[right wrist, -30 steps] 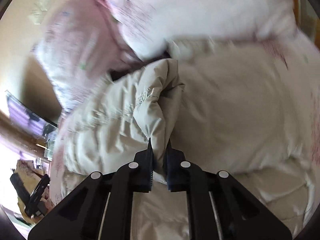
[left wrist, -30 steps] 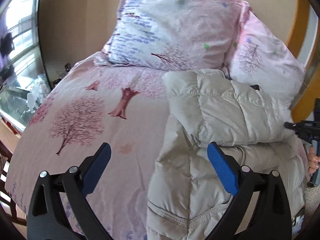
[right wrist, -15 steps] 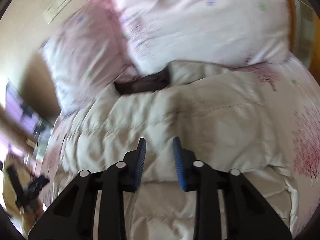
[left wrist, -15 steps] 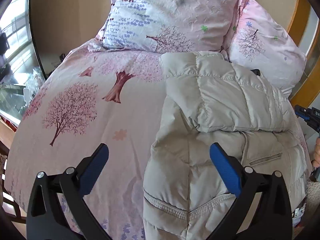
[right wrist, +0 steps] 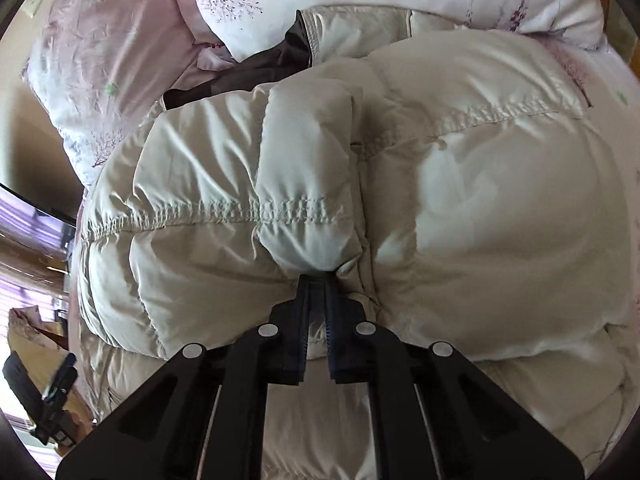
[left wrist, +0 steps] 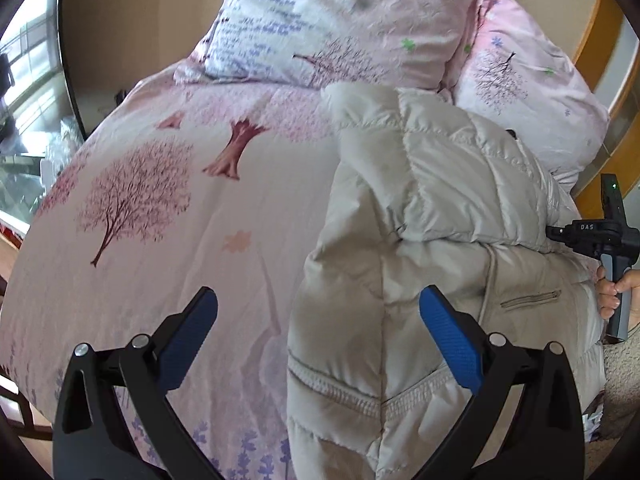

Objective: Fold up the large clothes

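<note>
A beige puffer jacket lies on the bed, with a padded part folded across its top. My left gripper hovers wide open above its near left edge, touching nothing. In the right wrist view the jacket fills the frame. My right gripper is closing, and its pads pinch a bulging fold of the jacket at their tips. The left wrist view shows a hand holding the right gripper's handle at the jacket's far right side, with its fingertips hidden behind the padding.
The jacket rests on a pink duvet printed with trees. Two pillows lean against the wall behind it. A dark lining shows at the jacket's collar. A window and clutter are off the bed's left side.
My right gripper let go of the fold it held, opened, moved down closer to the jacket and closed on a fold again. The left gripper stayed open and tilted slightly.
</note>
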Tool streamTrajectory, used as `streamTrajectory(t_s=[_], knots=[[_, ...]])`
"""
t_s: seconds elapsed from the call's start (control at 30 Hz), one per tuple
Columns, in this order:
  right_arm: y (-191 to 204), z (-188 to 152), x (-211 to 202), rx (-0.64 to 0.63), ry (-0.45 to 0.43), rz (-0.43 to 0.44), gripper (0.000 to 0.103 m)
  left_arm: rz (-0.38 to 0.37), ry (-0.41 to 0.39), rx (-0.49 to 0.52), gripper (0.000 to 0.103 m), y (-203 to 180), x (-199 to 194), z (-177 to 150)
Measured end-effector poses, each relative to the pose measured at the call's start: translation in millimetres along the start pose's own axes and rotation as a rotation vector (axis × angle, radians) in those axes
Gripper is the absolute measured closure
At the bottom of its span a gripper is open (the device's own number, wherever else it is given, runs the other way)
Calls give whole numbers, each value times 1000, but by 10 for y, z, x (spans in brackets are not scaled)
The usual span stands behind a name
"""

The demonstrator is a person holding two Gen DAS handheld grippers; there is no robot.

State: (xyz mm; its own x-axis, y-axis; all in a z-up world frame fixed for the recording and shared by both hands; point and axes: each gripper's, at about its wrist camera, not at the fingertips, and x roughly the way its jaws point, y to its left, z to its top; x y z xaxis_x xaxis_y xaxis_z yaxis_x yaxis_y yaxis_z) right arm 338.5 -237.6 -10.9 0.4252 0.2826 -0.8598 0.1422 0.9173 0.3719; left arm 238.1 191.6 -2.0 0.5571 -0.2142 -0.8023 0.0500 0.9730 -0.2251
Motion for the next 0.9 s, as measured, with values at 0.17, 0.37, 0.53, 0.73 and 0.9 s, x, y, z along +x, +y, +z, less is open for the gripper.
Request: streamTrajectory(t_s=[0.17, 0.37, 0.53, 0.73, 0.9], knots=[[-93, -48, -201, -7, -32, 120, 74, -5, -121, 16, 2, -2, -176, -116], [-581, -441, -989, 19, -216, 149, 22, -51, -28, 28, 2, 65, -177, -237], [-1280, -824, -1466, 123, -268, 142, 17, -92, -39, -3, 2, 206, -284, -450], [-1962, -1330, -1513, 277, -181, 144, 18, -147, 9, 3, 2, 237, -391, -675], [-2258, -1660, -1428, 354, -109, 221, 25, -224, 66, -27, 2, 240, -379, -814]])
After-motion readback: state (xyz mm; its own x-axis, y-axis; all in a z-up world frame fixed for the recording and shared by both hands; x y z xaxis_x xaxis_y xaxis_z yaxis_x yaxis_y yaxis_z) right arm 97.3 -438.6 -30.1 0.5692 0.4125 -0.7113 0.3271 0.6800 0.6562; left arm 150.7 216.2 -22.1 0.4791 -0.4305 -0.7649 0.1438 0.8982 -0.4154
